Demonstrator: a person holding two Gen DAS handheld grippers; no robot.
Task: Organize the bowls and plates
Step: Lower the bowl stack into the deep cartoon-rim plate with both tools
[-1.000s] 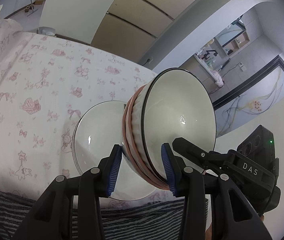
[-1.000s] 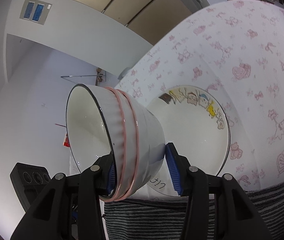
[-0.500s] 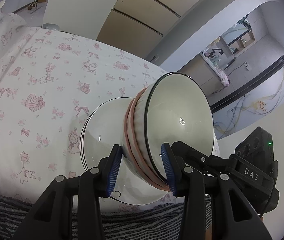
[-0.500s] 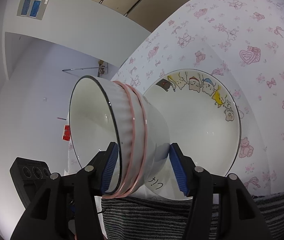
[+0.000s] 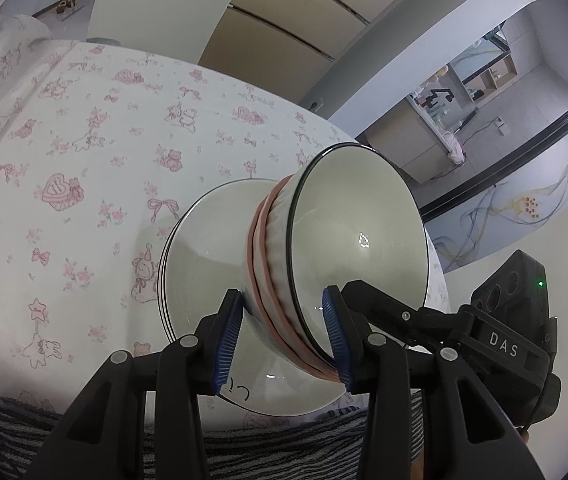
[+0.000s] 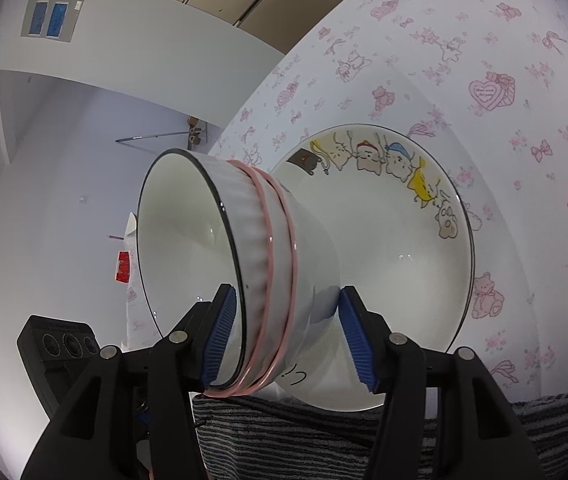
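Left wrist view: left gripper (image 5: 284,336) clamped across the rim wall of the white ribbed bowl (image 5: 347,256), one pad inside, one on the fluted outside. Bowl tipped on its side, mouth toward 2 o'clock, base over the stacked plates (image 5: 204,256) on the pink-print tablecloth (image 5: 64,152); contact with the plates not discernible. Pointing steeply downward toward the table. Right gripper's black body at 4 o'clock.

Right wrist view: right gripper (image 6: 287,332) straddling the same bowl (image 6: 220,248) from the opposite side, left pad inside the rim, right pad (image 6: 353,340) just off the outer wall with a sliver of gap, so loosened rather than squeezing. Cartoon-cat plate (image 6: 399,264) lying at 2 o'clock behind the bowl; striped towel (image 6: 323,436) at 6 o'clock. Likewise angled down.

Glazed ceramic, probably: rigid, fairly heavy, slick, chippable on plate contact. Best held across the rim wall, where the fluting gives purchase; gentle lowering advisable.
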